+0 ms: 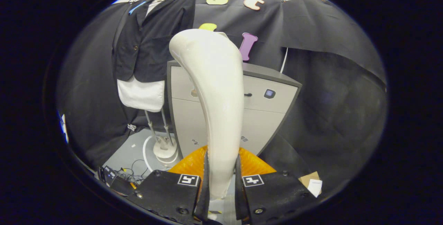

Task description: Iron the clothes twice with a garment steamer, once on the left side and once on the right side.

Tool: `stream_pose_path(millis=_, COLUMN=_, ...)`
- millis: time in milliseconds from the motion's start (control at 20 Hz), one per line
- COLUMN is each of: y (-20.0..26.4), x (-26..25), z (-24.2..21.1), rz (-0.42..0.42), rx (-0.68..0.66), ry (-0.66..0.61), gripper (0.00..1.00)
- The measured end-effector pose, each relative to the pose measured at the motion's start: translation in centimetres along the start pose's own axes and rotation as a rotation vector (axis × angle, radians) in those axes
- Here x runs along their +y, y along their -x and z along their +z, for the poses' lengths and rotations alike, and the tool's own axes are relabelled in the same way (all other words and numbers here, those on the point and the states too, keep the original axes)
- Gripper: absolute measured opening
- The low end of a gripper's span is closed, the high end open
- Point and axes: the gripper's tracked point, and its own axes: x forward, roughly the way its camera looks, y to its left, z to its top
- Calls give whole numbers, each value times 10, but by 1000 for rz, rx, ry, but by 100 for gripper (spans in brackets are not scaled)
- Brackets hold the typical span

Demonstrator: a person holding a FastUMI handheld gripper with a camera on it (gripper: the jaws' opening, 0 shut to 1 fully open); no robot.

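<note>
Gripper (221, 180) fingers clamped on the cream garment steamer (214, 100) handle, head raised upright for carrying; dark jacket (152, 38) hangs on its stand beyond and left, well apart, so approach likely pending

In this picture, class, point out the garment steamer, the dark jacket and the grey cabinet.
garment steamer (218, 107): gripper view, middle of its pale curved body, clamped between the gripper (222, 178) fingers.
dark jacket (155, 41): gripper view, its front panel.
grey cabinet (270, 114): gripper view, its front face.
</note>
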Motion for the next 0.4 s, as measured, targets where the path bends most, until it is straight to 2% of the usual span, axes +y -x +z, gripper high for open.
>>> stream_pose_path(millis=400, y=0, x=1, z=-5, rz=2, rx=18, ry=-26, gripper=32)
